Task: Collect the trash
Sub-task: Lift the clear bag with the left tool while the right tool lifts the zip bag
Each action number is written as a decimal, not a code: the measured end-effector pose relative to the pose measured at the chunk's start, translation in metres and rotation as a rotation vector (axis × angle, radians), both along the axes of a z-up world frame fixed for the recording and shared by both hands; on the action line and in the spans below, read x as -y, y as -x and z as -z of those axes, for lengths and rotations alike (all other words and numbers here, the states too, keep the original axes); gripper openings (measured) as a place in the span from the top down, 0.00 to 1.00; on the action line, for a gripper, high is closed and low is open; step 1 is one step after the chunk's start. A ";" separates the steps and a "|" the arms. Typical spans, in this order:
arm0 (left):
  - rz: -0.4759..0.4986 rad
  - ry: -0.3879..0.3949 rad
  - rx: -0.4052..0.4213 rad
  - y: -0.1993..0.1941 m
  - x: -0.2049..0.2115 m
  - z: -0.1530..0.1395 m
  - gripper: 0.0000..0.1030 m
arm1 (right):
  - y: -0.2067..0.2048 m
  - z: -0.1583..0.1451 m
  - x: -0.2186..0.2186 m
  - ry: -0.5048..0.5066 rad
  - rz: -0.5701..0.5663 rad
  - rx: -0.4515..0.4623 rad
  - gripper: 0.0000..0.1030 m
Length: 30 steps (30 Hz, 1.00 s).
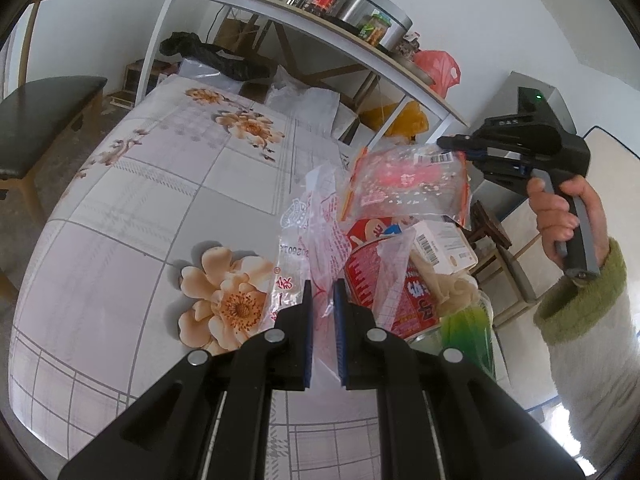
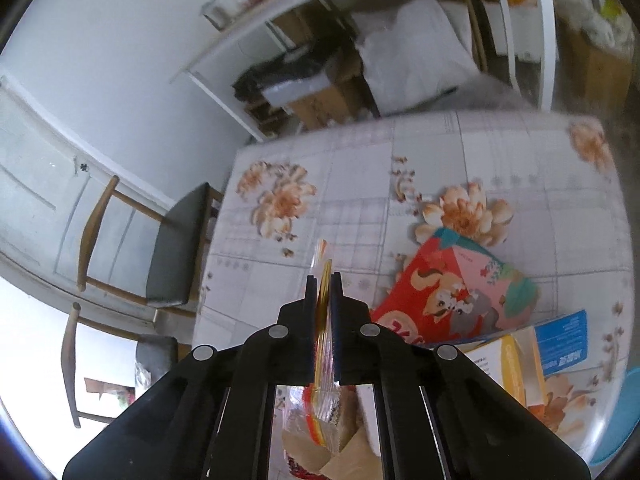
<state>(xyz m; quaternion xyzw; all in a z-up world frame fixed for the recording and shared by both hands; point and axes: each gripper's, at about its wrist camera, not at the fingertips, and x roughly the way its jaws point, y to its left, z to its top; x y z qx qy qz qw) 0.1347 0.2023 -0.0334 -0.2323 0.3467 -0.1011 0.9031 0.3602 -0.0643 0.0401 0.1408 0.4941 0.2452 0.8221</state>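
Note:
My left gripper (image 1: 323,294) is shut on the rim of a clear plastic bag with red print (image 1: 304,232), held open above the floral table (image 1: 120,208). Inside the bag lie a red noodle cup (image 1: 368,276), a white box (image 1: 444,244) and other scraps. Over the bag's mouth hangs a clear zip bag with pink contents (image 1: 404,184), and my right gripper (image 1: 448,144) is shut on its top corner. In the right wrist view the zip bag's orange edge (image 2: 322,250) sticks out between the closed pads of the right gripper (image 2: 324,280).
A red and pink carton with a squirrel picture (image 2: 452,292) and a yellow and blue box (image 2: 528,352) lie on the table (image 2: 360,184). A dark-seated chair (image 2: 176,248) stands at its side. Behind is a white shelf (image 1: 320,28) with jars and a metal pot.

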 end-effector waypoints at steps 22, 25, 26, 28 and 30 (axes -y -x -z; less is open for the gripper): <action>0.033 -0.030 0.208 0.027 0.034 -0.080 0.92 | 0.099 -0.110 0.104 0.004 0.173 0.374 0.96; 0.068 -0.032 0.244 0.032 0.052 -0.097 0.92 | 0.121 -0.114 0.134 0.009 0.226 0.393 0.96; 0.079 -0.032 0.253 0.033 0.057 -0.101 0.92 | 0.128 -0.115 0.144 0.009 0.243 0.398 0.96; 0.108 -0.039 0.272 0.035 0.072 -0.114 0.92 | 0.144 -0.115 0.165 0.013 0.281 0.405 0.96; 0.140 -0.044 0.284 0.038 0.087 -0.125 0.92 | 0.160 -0.115 0.184 0.015 0.314 0.417 0.96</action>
